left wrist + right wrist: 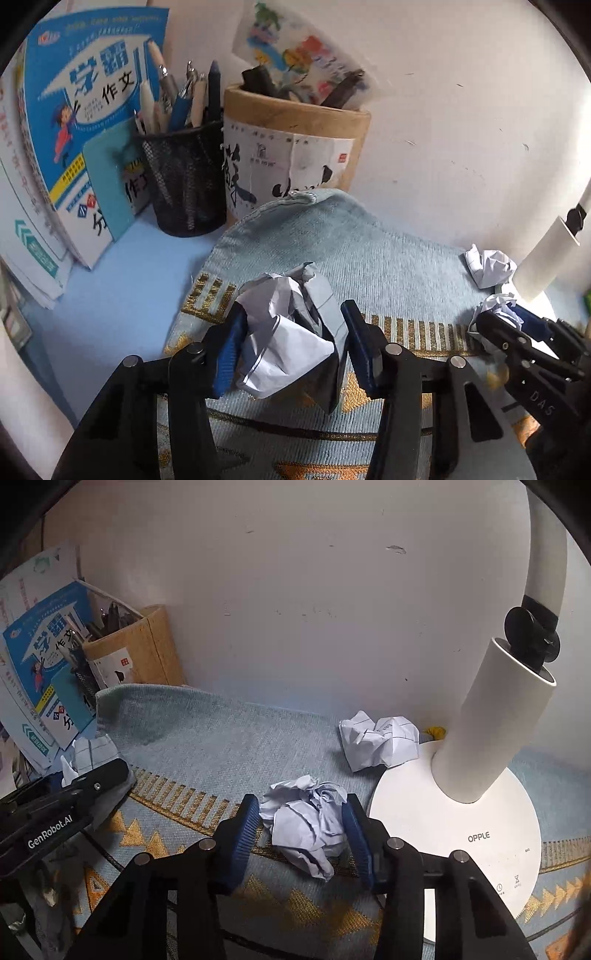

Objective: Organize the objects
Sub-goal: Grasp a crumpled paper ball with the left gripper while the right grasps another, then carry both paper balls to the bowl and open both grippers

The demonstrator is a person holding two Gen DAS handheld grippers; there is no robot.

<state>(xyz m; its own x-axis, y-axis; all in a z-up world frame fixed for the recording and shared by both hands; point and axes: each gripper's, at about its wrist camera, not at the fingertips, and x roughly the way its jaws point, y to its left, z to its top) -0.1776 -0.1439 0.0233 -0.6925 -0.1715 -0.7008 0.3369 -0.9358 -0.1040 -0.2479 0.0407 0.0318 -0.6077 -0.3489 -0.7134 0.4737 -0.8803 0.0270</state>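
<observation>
On the pale blue woven mat (388, 251), near its middle, the left gripper (291, 343) has its blue-padded jaws pressed against both sides of a crumpled paper ball (284, 339), white with grey folds, and the paper bulges out between the pads. Over toward the mat's right edge, the right gripper (299, 830) grips a second crumpled ball (306, 823), this one bluish-white, with both pads touching it. That ball sits on the gold-striped band of the mat, just beside the round white base of the desk lamp (461, 834), which reads OPPLE.

A third paper ball (380, 738) lies loose on the mat, untouched by either tool, close to the back edge and touching the rim of the lamp base where the thick white stem rises at a tilt. From the left wrist view the same loose ball (487, 269) shows at the right, just beyond the right gripper.

At the mat's back left corner, the fabric is ruffled up against a tan cylindrical container (291, 147) with calligraphy on its label and dark items standing in it. Just left of it, touching or nearly so, stands a black mesh pen cup (184, 181) full of pens and pencils. Behind and left of the cup, a blue workbook (88, 110) leans upright against the wall with other booklets stacked alongside it.
</observation>
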